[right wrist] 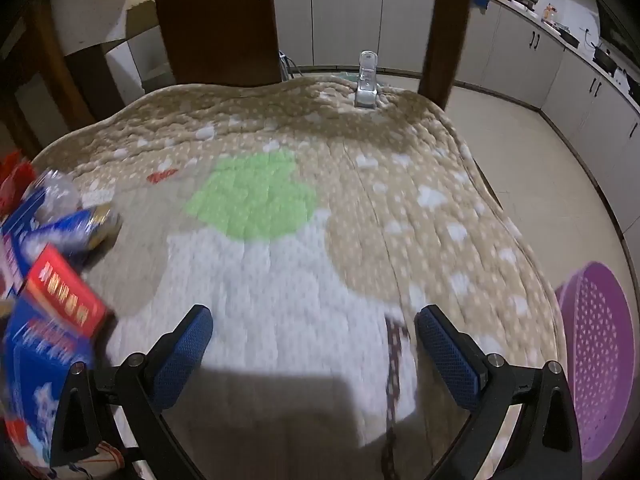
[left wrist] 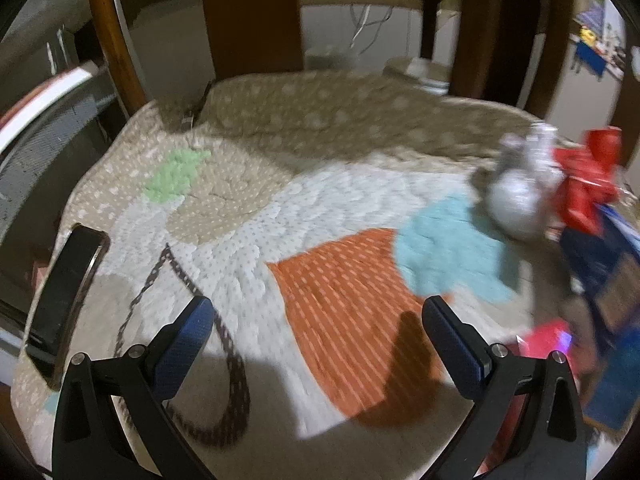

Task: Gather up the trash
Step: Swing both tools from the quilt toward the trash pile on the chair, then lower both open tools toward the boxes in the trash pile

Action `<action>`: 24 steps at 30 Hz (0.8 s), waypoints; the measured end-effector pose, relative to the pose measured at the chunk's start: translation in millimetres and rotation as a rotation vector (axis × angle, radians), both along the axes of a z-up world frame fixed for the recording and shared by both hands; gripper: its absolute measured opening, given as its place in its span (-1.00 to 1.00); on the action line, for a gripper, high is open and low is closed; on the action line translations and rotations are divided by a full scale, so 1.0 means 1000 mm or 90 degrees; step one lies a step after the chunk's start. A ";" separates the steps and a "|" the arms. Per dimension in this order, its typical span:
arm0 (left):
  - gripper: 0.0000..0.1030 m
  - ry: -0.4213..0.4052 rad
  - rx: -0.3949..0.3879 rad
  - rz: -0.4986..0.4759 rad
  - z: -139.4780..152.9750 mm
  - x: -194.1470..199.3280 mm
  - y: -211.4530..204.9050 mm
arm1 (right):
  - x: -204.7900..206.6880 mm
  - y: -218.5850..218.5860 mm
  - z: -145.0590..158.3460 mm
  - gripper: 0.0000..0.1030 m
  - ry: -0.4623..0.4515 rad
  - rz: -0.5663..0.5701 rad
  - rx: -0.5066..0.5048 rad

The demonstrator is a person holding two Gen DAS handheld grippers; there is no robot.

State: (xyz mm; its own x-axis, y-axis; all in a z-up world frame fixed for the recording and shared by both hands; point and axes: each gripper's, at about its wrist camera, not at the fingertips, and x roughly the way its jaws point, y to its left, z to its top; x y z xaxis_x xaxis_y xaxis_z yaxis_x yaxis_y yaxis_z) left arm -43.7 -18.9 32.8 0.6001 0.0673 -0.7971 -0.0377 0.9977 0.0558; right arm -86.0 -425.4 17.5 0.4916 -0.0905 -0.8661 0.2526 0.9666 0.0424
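Both jaws spread wide, grasping nothing.
Left hand-held gripper [left wrist: 318,322] and right hand-held gripper [right wrist: 314,332] above patchwork quilted mat [right wrist: 280,280]; crumpled red-and-blue wrappers [right wrist: 48,280] alongside.

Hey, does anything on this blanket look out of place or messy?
Yes. Trash is heaped at one edge of the blanket: a red box, blue cartons and a crumpled silver wrapper. Nothing looks spilled.

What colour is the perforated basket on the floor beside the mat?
Purple. The basket shows best in the right wrist view, at the right edge beside the mat.
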 end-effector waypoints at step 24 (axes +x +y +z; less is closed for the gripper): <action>1.00 -0.102 -0.033 -0.087 0.114 -0.135 -0.037 | -0.143 0.054 0.123 0.99 -0.231 0.001 -0.048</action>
State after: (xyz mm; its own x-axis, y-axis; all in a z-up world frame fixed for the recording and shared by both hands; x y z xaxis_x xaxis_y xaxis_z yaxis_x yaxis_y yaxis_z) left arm -178.3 -55.5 146.8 0.7198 -0.0620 -0.6914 0.0945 0.9955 0.0090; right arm -228.8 -371.8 140.7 0.7658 -0.1467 -0.6261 0.2330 0.9708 0.0576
